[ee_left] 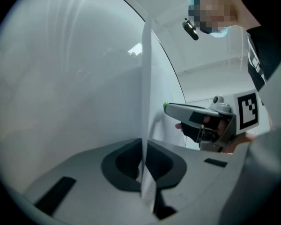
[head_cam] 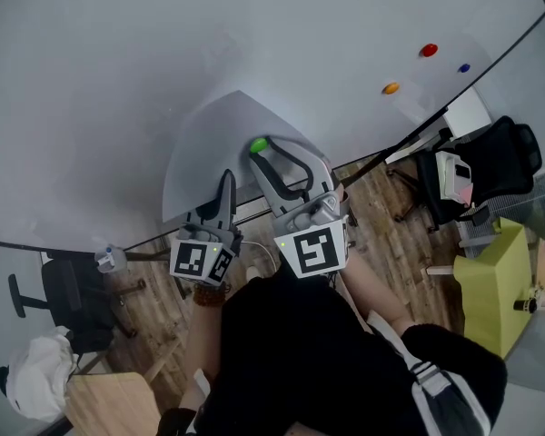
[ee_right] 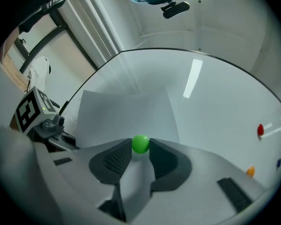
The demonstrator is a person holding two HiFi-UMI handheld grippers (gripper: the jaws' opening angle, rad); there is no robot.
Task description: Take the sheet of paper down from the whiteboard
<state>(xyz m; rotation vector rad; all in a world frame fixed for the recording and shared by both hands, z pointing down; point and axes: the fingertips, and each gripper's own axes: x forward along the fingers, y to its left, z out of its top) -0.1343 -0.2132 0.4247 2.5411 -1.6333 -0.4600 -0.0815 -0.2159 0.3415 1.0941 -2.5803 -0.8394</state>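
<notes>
A white sheet of paper lies flat against the whiteboard. A green magnet sits at the sheet's right edge. My right gripper is shut on that magnet, with a pad pressed on each side of it. My left gripper is below and to the left, shut on the paper's lower edge. In the left gripper view the paper runs edge-on between the closed jaws of the left gripper. The right gripper shows there beside the sheet.
Red, orange and blue magnets cling to the board at the right. Below the board stand a black office chair, a yellow-green box and another chair on the wooden floor.
</notes>
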